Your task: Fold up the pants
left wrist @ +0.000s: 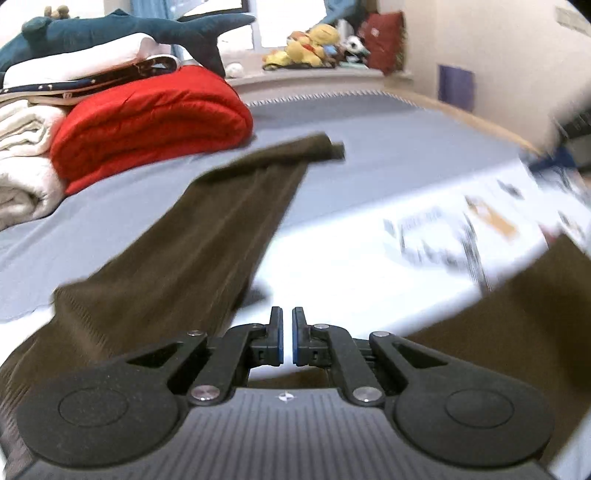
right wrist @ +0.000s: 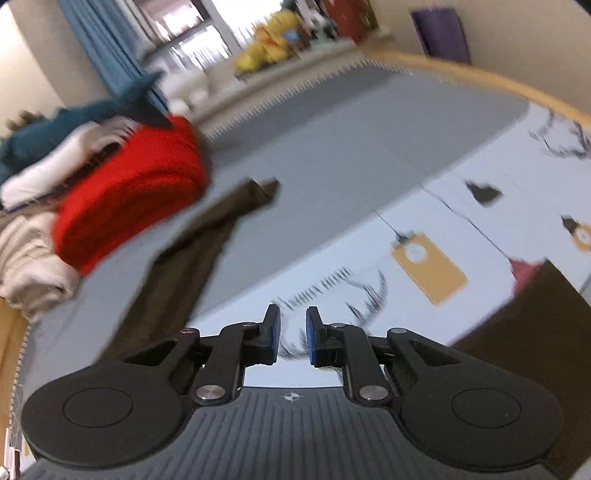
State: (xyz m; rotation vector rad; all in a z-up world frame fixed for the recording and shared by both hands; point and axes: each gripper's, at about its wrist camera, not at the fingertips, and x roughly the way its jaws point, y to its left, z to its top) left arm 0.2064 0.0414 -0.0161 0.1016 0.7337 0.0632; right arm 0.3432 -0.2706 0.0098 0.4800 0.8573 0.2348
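The olive-brown pants [left wrist: 207, 229] lie stretched over the grey-blue bedsheet [left wrist: 369, 147], one leg running away to its cuff near the red quilt. In the right wrist view the same pants [right wrist: 192, 266] lie left of centre. More brown cloth [left wrist: 498, 332] shows low on the right, also brown cloth [right wrist: 535, 332] in the right wrist view. My left gripper [left wrist: 287, 321] hovers beside the pants, shut, with nothing visible between its pads. My right gripper [right wrist: 293, 321] is over the printed white cover [right wrist: 424, 229], slightly open and empty.
A folded red quilt [left wrist: 147, 125] and white blankets [left wrist: 26, 173] are piled at the left, with a blue shark plush [left wrist: 110, 33] on top. Yellow plush toys [left wrist: 314, 44] sit on the windowsill. A wooden bed edge [right wrist: 480, 77] runs along the far right.
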